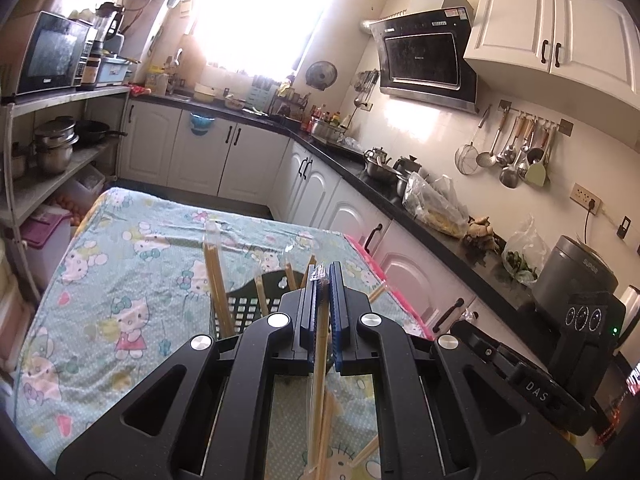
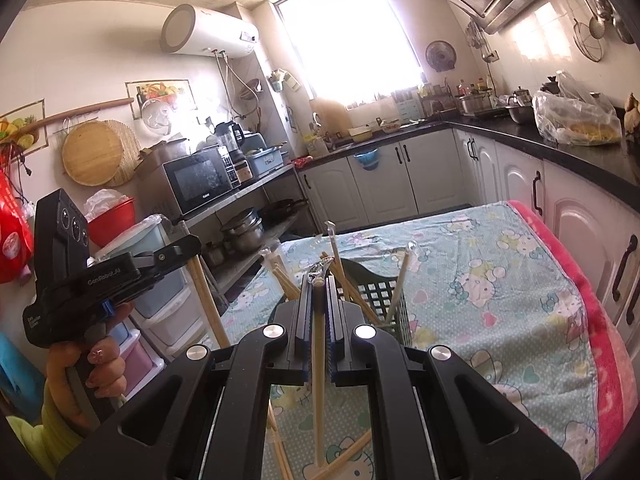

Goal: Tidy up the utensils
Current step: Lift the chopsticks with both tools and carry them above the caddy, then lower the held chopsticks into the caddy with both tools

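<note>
From the left wrist, my left gripper point(image 1: 325, 276) pinches wrapped chopsticks point(image 1: 319, 344) above the black basket point(image 1: 256, 308) on the bench point(image 1: 120, 264), while the right wrist shows my right gripper point(image 2: 319, 286) clamped on another pair point(image 2: 319, 360) (lower both upright, I'd say).

Home kitchen: range hood point(image 1: 424, 56), microwave point(image 1: 44, 54), cabinets point(image 1: 552, 28).

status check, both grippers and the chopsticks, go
Left gripper shut on wrapped chopsticks. Right gripper shut on another pair. Black basket just ahead, several pairs inside. Nothing blocking.
</note>
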Tool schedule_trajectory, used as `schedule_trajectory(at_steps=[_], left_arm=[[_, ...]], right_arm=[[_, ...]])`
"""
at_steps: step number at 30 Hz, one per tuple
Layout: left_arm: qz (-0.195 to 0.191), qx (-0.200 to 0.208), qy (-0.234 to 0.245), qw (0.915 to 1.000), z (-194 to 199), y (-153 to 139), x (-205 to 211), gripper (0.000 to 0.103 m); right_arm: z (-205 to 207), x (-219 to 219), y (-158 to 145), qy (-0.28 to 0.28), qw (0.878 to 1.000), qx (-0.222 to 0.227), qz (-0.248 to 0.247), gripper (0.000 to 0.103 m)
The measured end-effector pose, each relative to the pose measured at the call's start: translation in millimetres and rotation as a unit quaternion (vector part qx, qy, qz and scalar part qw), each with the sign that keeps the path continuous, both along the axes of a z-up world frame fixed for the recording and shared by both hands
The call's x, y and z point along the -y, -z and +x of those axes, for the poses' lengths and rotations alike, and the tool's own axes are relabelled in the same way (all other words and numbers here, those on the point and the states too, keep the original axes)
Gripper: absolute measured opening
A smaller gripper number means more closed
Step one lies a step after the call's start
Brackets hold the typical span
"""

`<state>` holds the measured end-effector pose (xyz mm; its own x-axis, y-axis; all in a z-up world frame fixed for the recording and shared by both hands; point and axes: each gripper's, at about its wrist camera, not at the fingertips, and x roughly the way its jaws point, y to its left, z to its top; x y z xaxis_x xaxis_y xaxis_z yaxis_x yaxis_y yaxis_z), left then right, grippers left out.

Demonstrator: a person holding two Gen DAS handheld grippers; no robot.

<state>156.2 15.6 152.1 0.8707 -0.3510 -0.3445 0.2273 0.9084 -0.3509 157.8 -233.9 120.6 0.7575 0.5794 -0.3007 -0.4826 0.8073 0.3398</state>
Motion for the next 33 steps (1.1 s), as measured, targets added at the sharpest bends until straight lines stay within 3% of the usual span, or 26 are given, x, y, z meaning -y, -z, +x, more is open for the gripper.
schedule_trajectory(at_steps=[11, 33], left_arm=[[0.001, 0.024, -0.017, 0.9996, 13, -18, -5, 0.003], [0.012, 0.082, -0.089, 0.9926, 33, -59, -31, 0.003]], right_arm=[[18, -14, -12, 0.0, 1.0, 0.017, -0.008, 0.006], [56, -49, -65, 0.018, 0.994, 0.102, -0.031, 0.006]])
